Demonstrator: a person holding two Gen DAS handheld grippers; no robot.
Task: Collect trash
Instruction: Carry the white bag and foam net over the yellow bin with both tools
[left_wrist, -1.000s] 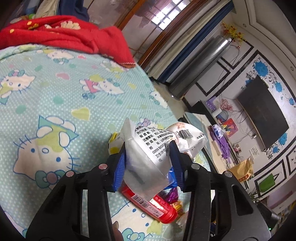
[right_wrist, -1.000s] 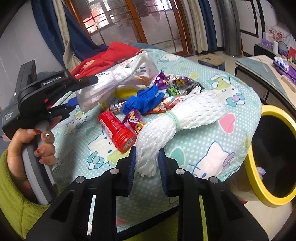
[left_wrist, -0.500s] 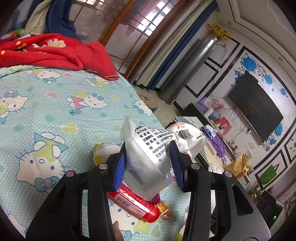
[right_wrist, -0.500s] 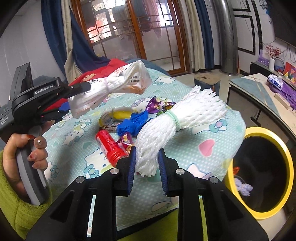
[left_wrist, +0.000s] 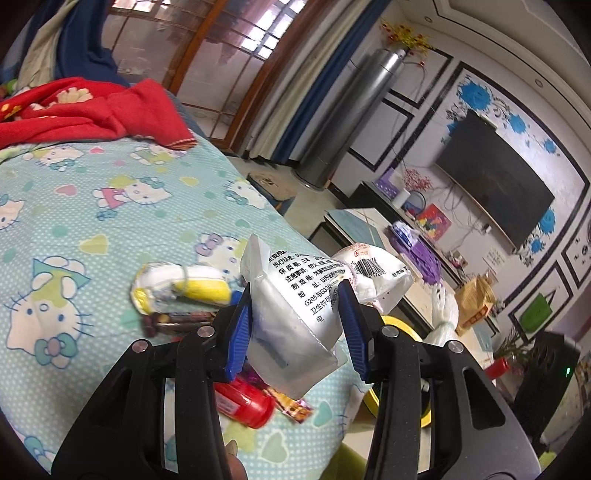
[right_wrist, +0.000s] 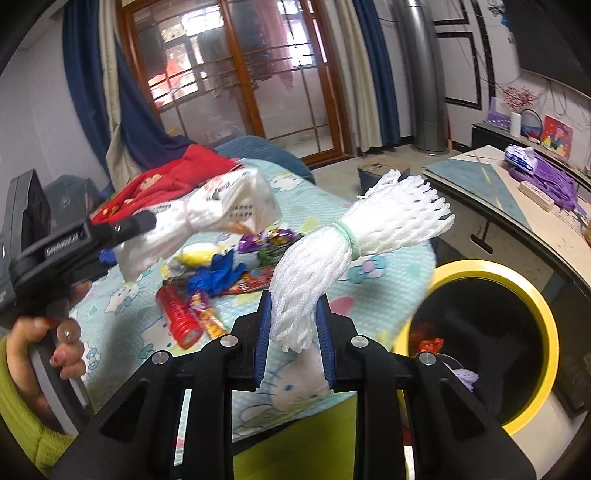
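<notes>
My left gripper (left_wrist: 295, 314) is shut on a white plastic bag (left_wrist: 295, 306) printed with black text, held in the air above the bed; it also shows in the right wrist view (right_wrist: 221, 206). My right gripper (right_wrist: 293, 328) is shut on a bundle of white foam netting (right_wrist: 354, 236) tied with a pale green band, held up beside the yellow-rimmed trash bin (right_wrist: 535, 295). Loose trash lies on the Hello Kitty bedsheet (left_wrist: 74, 206): a red tube (right_wrist: 177, 314), a blue glove (right_wrist: 218, 273), snack wrappers (right_wrist: 255, 280) and a yellow and white packet (left_wrist: 181, 284).
A red blanket (left_wrist: 85, 107) lies at the far end of the bed. A low table (right_wrist: 517, 206) with purple items stands right of the bin. A television (left_wrist: 495, 181) hangs on the wall. The bin holds some trash (right_wrist: 428, 343).
Both grippers have lifted higher off the bed with their loads. The right gripper has swung toward the bin, which now shows larger. The left one has moved back from the trash pile.
</notes>
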